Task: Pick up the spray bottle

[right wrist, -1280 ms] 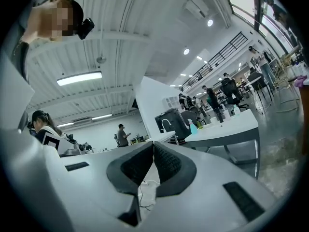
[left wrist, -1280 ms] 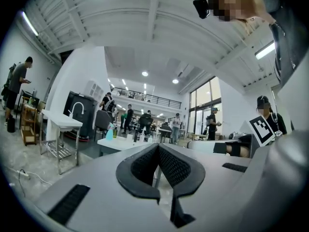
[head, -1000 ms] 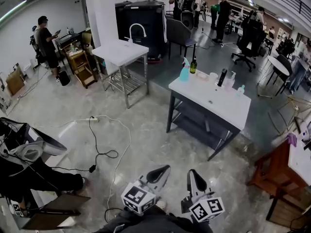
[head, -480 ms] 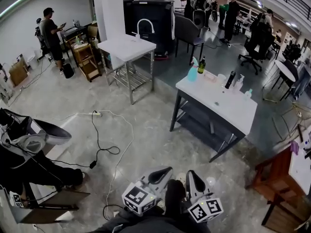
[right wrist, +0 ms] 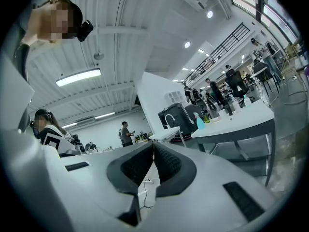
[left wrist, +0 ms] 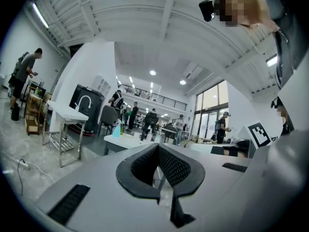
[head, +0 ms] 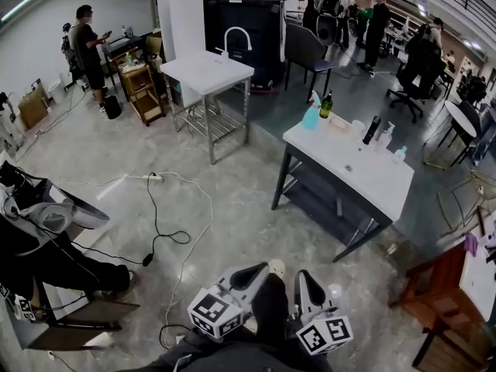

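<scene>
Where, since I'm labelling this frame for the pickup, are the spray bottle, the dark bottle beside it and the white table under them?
spray bottle (head: 311, 118), head view, on its blue body.
dark bottle (head: 327, 108), head view, on its body.
white table (head: 364, 177), head view, on a bare part of its top.

I see a white table (head: 364, 180) on the right carrying dark bottles (head: 373, 129), a sink table (head: 203, 74) far left, and a power strip (head: 150, 178) on the floor (head: 232, 200).

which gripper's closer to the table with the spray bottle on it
Right. The right gripper hangs well short of the table; the left gripper is beside it, farther left.
</scene>
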The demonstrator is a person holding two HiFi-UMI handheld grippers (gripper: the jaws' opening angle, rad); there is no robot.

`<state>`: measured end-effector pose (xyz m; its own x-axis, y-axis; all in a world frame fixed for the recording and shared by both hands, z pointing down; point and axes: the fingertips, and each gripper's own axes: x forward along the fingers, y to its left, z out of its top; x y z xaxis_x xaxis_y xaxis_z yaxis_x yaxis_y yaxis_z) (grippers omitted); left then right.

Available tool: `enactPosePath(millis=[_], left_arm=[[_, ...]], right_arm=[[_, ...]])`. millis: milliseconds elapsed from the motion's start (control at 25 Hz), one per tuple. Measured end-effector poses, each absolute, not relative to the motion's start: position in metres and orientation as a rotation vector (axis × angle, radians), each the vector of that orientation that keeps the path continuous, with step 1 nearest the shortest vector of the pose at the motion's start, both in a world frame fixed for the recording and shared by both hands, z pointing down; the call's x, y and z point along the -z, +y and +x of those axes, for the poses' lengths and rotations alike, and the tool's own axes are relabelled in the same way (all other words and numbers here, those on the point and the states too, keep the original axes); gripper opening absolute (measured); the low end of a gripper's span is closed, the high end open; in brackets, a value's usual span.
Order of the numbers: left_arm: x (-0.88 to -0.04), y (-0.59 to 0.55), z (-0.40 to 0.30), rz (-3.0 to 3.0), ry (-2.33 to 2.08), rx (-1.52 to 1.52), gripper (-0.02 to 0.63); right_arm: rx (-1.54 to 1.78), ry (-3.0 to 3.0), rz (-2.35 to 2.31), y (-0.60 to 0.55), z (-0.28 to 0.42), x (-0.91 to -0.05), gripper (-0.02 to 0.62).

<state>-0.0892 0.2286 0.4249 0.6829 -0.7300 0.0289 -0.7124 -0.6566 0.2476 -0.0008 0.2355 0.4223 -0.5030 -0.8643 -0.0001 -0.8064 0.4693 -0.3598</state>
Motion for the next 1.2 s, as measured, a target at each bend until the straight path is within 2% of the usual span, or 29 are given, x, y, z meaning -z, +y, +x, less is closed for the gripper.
enactPosePath(millis=[560,1200], left_arm=[[-0.427,0.090,-0.045,2.619,-1.167,0.131,0.005],[-0.430,-0.038,-0.028,2.533,-1.274,0.094,0.005]], right_arm=[[0.491,2.542,-1.429,0.095,0.044,-0.423,0.011],[0.535,2.547,-1.376,-0.041,0.086,-0.423,0.011]])
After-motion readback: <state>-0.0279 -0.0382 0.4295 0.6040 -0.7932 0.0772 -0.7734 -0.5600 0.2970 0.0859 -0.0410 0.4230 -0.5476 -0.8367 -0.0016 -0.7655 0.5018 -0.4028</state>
